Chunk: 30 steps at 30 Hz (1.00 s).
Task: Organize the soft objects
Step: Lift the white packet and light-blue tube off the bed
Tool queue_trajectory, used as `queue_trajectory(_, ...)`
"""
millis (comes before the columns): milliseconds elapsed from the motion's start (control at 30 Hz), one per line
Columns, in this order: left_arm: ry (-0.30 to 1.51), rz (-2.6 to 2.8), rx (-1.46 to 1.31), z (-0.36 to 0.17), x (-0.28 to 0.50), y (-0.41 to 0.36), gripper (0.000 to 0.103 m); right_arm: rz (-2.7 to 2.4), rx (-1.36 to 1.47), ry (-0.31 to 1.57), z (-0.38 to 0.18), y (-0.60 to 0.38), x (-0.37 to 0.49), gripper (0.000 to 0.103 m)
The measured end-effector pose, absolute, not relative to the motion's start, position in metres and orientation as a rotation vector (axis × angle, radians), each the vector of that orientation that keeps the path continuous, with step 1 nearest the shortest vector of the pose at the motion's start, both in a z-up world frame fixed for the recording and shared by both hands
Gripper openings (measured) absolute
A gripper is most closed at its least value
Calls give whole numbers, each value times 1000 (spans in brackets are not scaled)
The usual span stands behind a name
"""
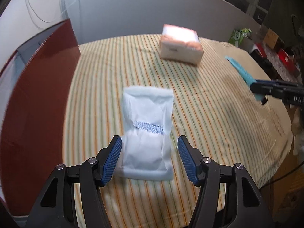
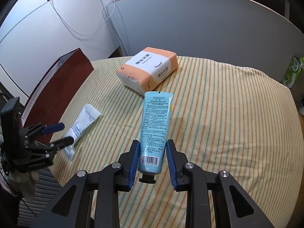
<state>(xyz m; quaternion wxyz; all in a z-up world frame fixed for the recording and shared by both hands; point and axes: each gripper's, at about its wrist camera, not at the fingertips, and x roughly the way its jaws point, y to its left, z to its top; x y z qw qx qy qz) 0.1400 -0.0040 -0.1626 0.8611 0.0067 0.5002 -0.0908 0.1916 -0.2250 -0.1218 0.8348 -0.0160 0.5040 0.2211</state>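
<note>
A white sachet (image 1: 147, 114) with blue print lies on the striped cloth (image 1: 209, 104), blurred in the left wrist view. My left gripper (image 1: 149, 140) stands open around its near end, the right pad clear of it and the left pad close to its edge. The right wrist view shows the same sachet (image 2: 83, 121) under the left gripper (image 2: 67, 133). My right gripper (image 2: 153, 142) is shut on a light blue hand cream tube (image 2: 154, 117), cap toward the camera, held above the cloth. The tube (image 1: 239, 69) also shows at the right of the left wrist view.
An orange and white tissue pack (image 2: 147, 69) lies at the back of the cloth. A dark red open box (image 2: 60, 87) stands along the left edge. A grey panel (image 2: 209, 28) closes the back. A green carton (image 2: 292, 70) sits past the right edge.
</note>
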Motion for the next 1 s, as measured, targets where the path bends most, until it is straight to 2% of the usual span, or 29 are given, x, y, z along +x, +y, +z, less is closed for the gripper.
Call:
queue_trajectory(300,1078,-172,81,-173,141,-8,65,477,-29,1078,-127,-228,192,26)
queue_trajectory(333,1086,-171,81,-175,142,-8,66,477,-28,1079,-128,-228,192,26)
queue_trajectory(400,1093,-181,63,-178,143,-7,76,477,-27,1080,-128,-228,193,26)
queue_trajectory(467,1093,-186,82,-179,141,-10,79,478,-28,1080,-128,-228,193,26)
queue_trajectory(667,1096,-191,79,-179,140,-12,79,475,-24,1082,-130,-229,193,26)
queue_trajectory(800,1097,-190,81,-178,140,-11,72,473,-23,1078,-128,-230,192,26)
queue_trajectory(833,1100,-194,84,-178,140,-10,69,473,-22,1075,-128,-230,192,26)
queue_trajectory(867,1101,-192,80,-176,140,-9,61,474,-21,1074,-127,-230,192,26)
queue_trajectory(1000,1106,-205,74,-174,138,-4,51,474,-19,1068,-125,-230,191,26)
